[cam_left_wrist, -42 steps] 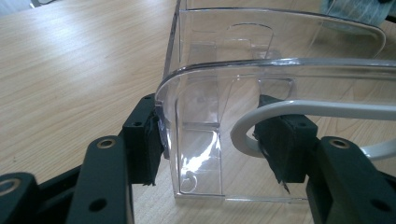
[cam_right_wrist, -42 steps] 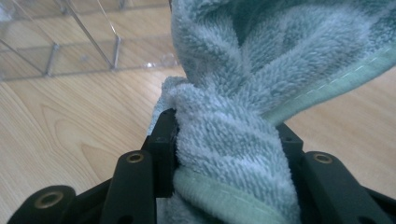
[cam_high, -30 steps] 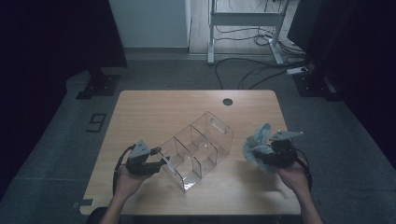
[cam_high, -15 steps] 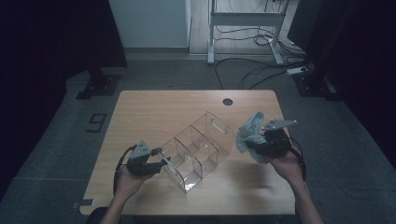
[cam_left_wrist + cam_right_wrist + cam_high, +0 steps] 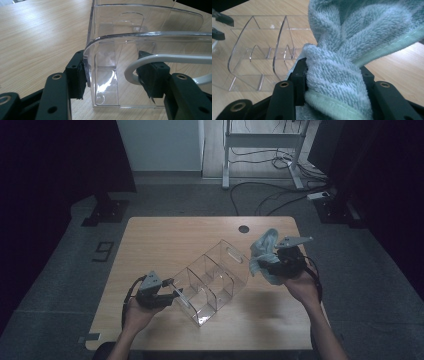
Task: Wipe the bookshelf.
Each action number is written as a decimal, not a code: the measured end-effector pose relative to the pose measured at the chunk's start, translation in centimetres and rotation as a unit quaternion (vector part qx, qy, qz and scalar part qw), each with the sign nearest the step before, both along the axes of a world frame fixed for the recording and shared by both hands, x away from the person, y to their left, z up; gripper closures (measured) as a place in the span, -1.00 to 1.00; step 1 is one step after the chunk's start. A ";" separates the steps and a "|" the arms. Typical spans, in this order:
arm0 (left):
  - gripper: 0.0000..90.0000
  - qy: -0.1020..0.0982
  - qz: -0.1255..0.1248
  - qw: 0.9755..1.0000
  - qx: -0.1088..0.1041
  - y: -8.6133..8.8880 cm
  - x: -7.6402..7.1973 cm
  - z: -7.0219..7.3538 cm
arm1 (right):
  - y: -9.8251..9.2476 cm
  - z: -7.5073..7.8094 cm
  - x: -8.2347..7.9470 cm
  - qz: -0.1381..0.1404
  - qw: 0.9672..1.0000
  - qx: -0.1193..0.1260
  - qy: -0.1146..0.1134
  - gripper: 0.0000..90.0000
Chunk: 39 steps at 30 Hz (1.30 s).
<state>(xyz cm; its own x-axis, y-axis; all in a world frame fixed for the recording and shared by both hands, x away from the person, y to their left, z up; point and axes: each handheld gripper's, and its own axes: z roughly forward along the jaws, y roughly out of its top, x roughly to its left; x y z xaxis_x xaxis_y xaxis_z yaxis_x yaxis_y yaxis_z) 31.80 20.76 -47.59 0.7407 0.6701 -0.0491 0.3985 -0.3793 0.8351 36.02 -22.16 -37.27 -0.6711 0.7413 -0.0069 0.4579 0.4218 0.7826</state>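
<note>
Two grippers work the table (image 5: pixel 150 245). Nearest, the left gripper (image 5: pixel 172 289) clamps the near end wall of the clear divided organizer (image 5: pixel 212 280), which lies diagonally at mid-table. Farther right, the right gripper (image 5: pixel 264 265) grips a bunched pale-green towel (image 5: pixel 263 251), held above the wood just beside the organizer's far end.

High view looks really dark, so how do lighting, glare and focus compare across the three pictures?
High view: dim, floor nearly black, the table alone lit. Left gripper view: bright, with white glare on the clear organizer low down and its near rim soft. Right gripper view: evenly lit, the towel sharp enough to show its pile, the organizer behind it slightly soft.
</note>
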 end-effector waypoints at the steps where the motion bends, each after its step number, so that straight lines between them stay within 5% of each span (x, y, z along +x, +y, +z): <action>1: -0.02 0.000 -0.001 1.000 0.000 0.0 0.0 0.0 | 0.4 0.3 0.3 0.000 1.000 -0.001 -0.002 0.21; 14: -0.02 0.000 -0.002 1.000 0.001 -0.1 0.0 0.0 | 3.4 1.4 2.5 0.010 1.000 -0.013 -0.015 0.21; 39: -0.02 -0.003 -0.009 1.000 0.003 -0.1 0.0 0.0 | 8.0 0.6 7.0 0.006 0.999 -0.038 -0.023 0.23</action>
